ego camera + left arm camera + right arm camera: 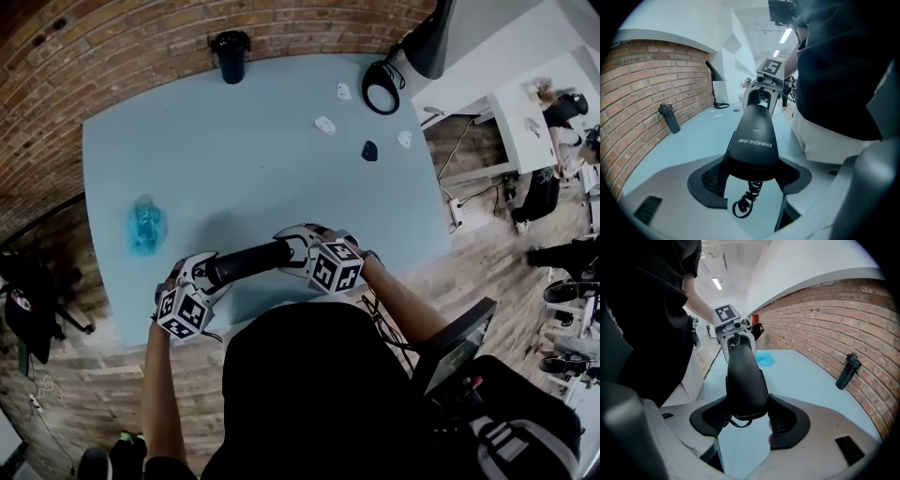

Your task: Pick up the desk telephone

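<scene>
Currently held: we find the black telephone handset (pixel 248 263) level above the near edge of the light-blue table (pixel 262 159), spanning both tongs.
Left gripper (pixel 752 180): jaws clamped on one end of the handset; the coiled cord (pixel 745 202) hangs beneath it.
Right gripper (pixel 743 420): jaws clamped on the opposite end.
Why both ends: we judge that a grip at each end stops the long handset pivoting.
Writing: "CHINOE" in white, upside down in the left gripper view; the characters beside it are too small to read.
Base unit: we see none.
</scene>
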Demonstrator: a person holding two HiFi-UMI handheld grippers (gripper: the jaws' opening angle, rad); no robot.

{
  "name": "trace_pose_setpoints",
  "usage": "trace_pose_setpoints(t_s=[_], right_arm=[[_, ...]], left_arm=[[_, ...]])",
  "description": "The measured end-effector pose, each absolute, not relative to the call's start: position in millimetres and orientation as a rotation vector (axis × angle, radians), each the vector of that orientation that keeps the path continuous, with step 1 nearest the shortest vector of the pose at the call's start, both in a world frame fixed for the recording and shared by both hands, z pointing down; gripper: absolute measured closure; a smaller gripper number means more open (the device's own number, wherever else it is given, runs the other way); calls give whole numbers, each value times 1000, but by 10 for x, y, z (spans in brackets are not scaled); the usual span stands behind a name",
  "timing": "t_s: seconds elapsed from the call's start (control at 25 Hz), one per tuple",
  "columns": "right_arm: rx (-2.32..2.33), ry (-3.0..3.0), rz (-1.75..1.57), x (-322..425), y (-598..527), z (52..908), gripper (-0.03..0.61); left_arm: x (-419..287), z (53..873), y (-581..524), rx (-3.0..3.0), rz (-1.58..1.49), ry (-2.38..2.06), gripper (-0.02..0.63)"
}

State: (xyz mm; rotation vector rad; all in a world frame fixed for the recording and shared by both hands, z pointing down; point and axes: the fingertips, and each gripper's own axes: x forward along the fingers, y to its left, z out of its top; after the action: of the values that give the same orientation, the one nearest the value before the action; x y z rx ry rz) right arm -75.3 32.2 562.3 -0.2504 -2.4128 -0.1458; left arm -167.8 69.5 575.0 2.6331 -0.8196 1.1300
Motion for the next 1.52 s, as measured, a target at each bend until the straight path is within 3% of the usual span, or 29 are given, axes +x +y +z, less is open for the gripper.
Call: trace_pose_setpoints(t_s=[1.52], right_arm=[[-369,-2690,-175,-946,324,4119,318]], left_arm=[[-1790,4323,677,2866,740,-876,298]])
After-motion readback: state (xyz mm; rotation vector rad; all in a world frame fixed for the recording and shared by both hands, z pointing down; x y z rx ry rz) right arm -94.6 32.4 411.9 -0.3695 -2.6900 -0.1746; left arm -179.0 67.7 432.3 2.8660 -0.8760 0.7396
